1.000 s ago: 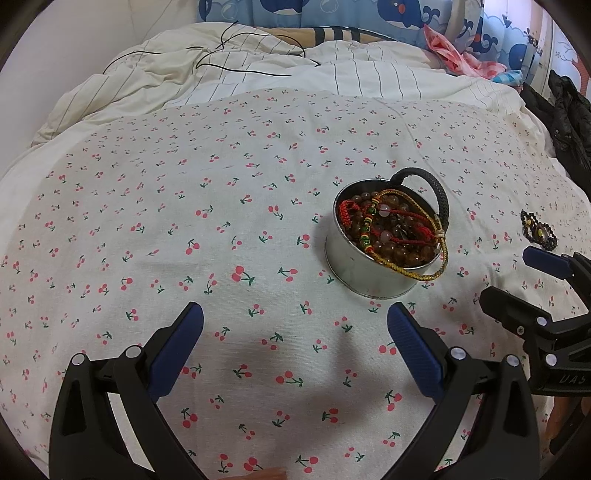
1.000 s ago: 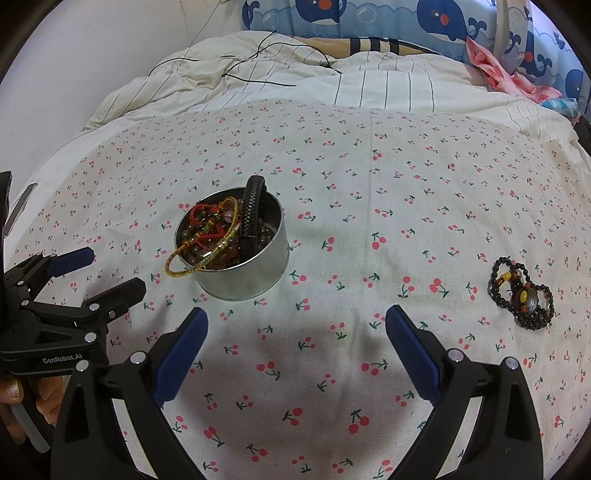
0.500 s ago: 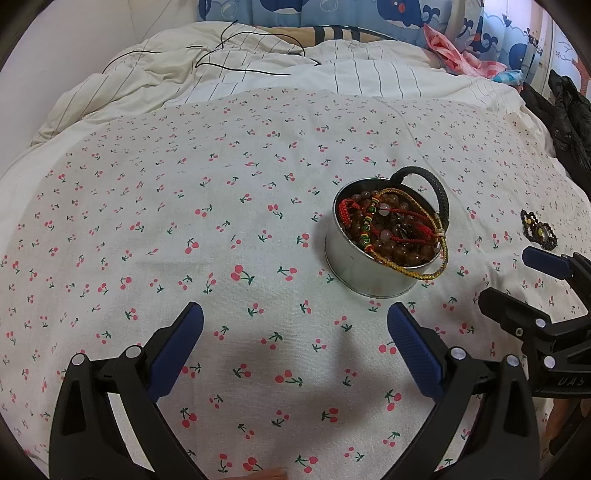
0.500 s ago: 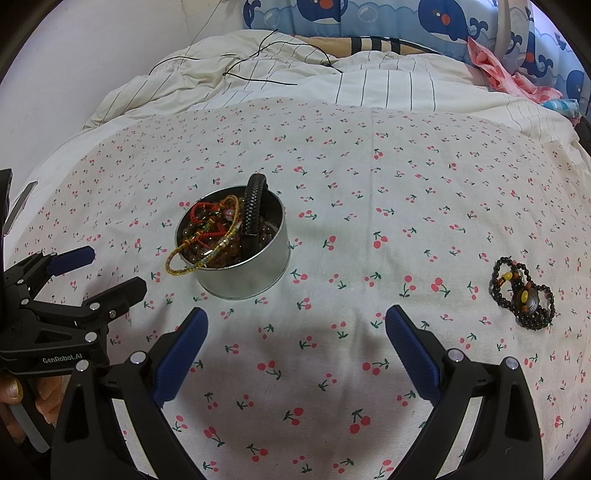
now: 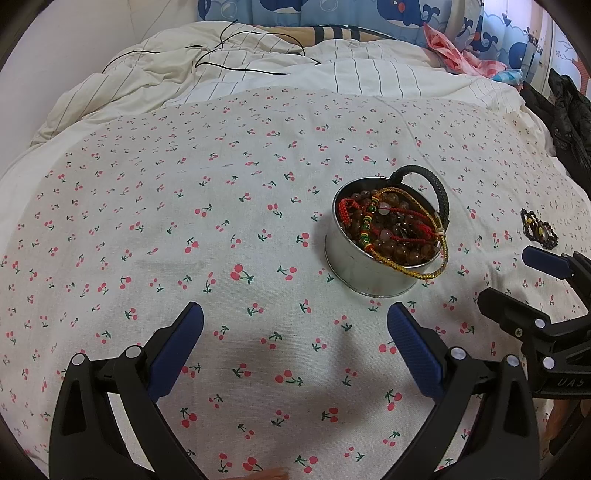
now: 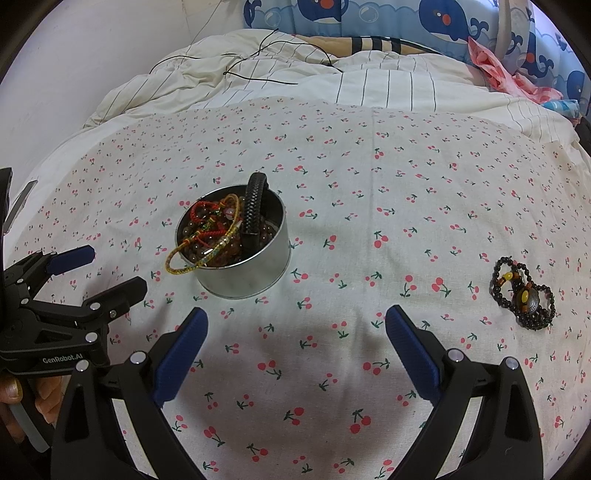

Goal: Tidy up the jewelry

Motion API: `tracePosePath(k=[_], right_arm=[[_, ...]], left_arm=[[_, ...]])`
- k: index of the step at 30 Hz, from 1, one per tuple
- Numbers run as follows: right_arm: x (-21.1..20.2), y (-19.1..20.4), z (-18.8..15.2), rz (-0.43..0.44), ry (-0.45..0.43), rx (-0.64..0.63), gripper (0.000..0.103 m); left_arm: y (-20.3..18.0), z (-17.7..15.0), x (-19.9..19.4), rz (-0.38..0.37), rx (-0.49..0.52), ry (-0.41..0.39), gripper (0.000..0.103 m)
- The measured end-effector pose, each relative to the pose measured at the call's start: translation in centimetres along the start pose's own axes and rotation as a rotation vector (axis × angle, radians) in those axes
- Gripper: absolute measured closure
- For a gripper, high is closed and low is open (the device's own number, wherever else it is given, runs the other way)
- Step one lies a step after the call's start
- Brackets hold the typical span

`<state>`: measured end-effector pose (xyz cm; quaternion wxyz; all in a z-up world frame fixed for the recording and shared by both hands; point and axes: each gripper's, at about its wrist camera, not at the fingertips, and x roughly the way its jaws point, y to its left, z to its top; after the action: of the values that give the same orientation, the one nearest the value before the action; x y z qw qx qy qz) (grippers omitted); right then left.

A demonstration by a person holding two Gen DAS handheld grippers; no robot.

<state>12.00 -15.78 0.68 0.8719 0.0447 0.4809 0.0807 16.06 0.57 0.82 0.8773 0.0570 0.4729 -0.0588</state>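
Note:
A round metal tin (image 5: 364, 275) (image 6: 258, 267) stands on the cherry-print cloth, filled with brown beads, a red cord bracelet (image 5: 402, 227), a gold braided cord (image 6: 192, 258) hanging over its rim, and a black braided bracelet (image 6: 255, 206) leaning upright on the rim. A dark beaded bracelet (image 6: 524, 295) (image 5: 539, 230) with amber beads lies loose on the cloth to the right of the tin. My left gripper (image 5: 293, 328) (image 6: 107, 271) hovers open in front of and left of the tin. My right gripper (image 6: 295, 332) (image 5: 517, 275) hovers open between tin and loose bracelet, holding nothing.
A rumpled striped duvet (image 6: 332, 81) with a thin black cable (image 5: 240, 62) lies behind the cloth. Whale-print fabric (image 6: 388, 18) and pink cloth (image 5: 454, 55) sit at the back, and dark clothing (image 5: 569, 114) at the right edge. A hand (image 6: 14, 398) grips the left tool.

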Motion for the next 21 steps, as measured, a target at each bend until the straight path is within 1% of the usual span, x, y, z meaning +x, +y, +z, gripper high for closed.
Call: tracePosePath(k=[3, 4, 6, 8, 10, 13, 15, 21], right_arm=[[0.0, 0.1, -0.1, 0.000, 0.000, -0.002, 0.010], [0.0, 0.1, 0.0, 0.001, 0.001, -0.002, 0.010], [0.1, 0.1, -0.1, 0.001, 0.002, -0.003, 0.010], [0.2, 0.0, 0.0, 0.003, 0.004, -0.005, 0.010], [0.2, 0.0, -0.1, 0.002, 0.004, -0.006, 0.010], [0.1, -0.1, -0.1, 0.001, 0.004, -0.006, 0.010], [0.1, -0.1, 0.0, 0.000, 0.003, -0.005, 0.010], [0.2, -0.1, 0.2, 0.000, 0.006, -0.009, 0.010]], left_arm=[[0.2, -0.1, 0.0, -0.021, -0.016, 0.003, 0.007], [0.3, -0.2, -0.1, -0.047, -0.028, -0.011, 0.007], [0.8, -0.6, -0.8, -0.099, -0.057, -0.070, 0.007], [0.7, -0.6, -1.1, -0.092, -0.057, -0.095, 0.007], [0.5, -0.7, -1.3, -0.063, -0.038, -0.109, 0.007], [0.4, -0.4, -1.2, -0.039, -0.036, -0.102, 0.007], [0.5, -0.1, -0.9, -0.013, -0.033, -0.074, 0.007], [0.9, -0.1, 0.1, -0.015, -0.051, -0.011, 0.007]])
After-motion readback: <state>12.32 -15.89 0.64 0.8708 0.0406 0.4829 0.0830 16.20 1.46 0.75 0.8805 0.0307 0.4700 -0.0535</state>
